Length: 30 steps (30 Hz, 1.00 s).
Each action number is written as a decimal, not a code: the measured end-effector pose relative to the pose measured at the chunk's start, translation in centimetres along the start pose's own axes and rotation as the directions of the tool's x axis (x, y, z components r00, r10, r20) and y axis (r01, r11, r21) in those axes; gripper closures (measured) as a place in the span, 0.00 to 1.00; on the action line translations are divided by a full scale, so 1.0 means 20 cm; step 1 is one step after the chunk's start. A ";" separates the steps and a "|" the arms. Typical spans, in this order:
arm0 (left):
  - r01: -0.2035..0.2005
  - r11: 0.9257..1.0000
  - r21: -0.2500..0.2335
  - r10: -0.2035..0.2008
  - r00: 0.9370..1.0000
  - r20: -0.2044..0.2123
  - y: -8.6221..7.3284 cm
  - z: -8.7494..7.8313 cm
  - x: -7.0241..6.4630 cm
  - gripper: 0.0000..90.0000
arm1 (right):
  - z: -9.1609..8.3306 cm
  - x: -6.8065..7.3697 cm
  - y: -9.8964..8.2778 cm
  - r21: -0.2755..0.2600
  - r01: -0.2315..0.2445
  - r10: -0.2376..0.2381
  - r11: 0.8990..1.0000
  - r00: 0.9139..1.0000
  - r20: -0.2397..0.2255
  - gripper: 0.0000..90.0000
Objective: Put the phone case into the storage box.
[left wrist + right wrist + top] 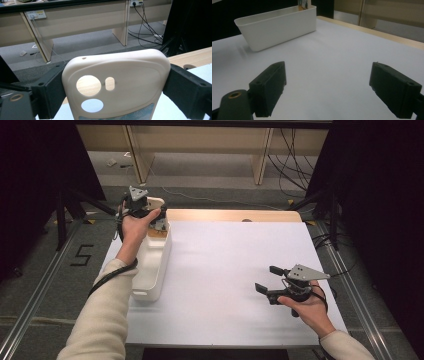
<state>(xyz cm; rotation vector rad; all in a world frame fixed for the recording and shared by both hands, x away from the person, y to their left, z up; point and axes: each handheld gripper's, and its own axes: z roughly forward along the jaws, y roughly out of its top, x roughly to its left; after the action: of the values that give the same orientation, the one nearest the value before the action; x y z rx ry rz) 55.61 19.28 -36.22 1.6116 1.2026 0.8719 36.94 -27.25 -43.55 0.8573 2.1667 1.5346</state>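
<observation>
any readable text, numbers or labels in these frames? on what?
"5": black mark on the floor left of the table.
Phone case in the left gripper: printed strip at its lower edge, cut off, unreadable.
White bin: nothing readable.

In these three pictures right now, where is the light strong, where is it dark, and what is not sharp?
High view: the white table is brightly lit and nearly washed out, the side edges of the frame almost black. Left gripper view: the cream phone case between the tongs is sharp, evenly lit. Right gripper view: the white bin is slightly soft and casts a faint shadow, the near tongs dark with little detail.
</observation>
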 end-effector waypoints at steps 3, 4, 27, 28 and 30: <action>0.001 1.000 0.003 -0.001 1.000 0.000 0.00 0.01 0.00 0.12 | 0.00 0.00 0.00 0.000 0.000 0.000 1.000 1.000 0.000 0.17; 0.003 1.000 0.003 -0.003 1.000 0.000 0.00 0.01 0.00 0.12 | 0.00 0.00 0.00 0.000 0.000 0.000 1.000 1.000 0.000 0.17; -0.007 1.000 0.020 0.007 1.000 -0.004 -0.01 0.06 0.01 0.11 | 0.00 0.00 0.00 0.001 -0.002 0.002 1.000 1.000 -0.002 0.17; -0.006 1.000 0.021 0.006 1.000 -0.004 -0.01 0.06 0.01 0.11 | 0.00 0.00 0.00 0.001 -0.002 0.002 1.000 1.000 -0.002 0.17; -0.006 1.000 0.023 0.006 1.000 -0.005 -0.01 0.06 0.01 0.11 | 0.00 0.00 0.00 0.004 -0.001 0.001 1.000 1.000 -0.002 0.17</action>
<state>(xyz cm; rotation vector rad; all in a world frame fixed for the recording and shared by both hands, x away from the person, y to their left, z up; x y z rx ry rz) 56.73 19.15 -36.87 1.6331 1.2157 0.8693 36.96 -27.28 -43.57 0.8591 2.1715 1.5332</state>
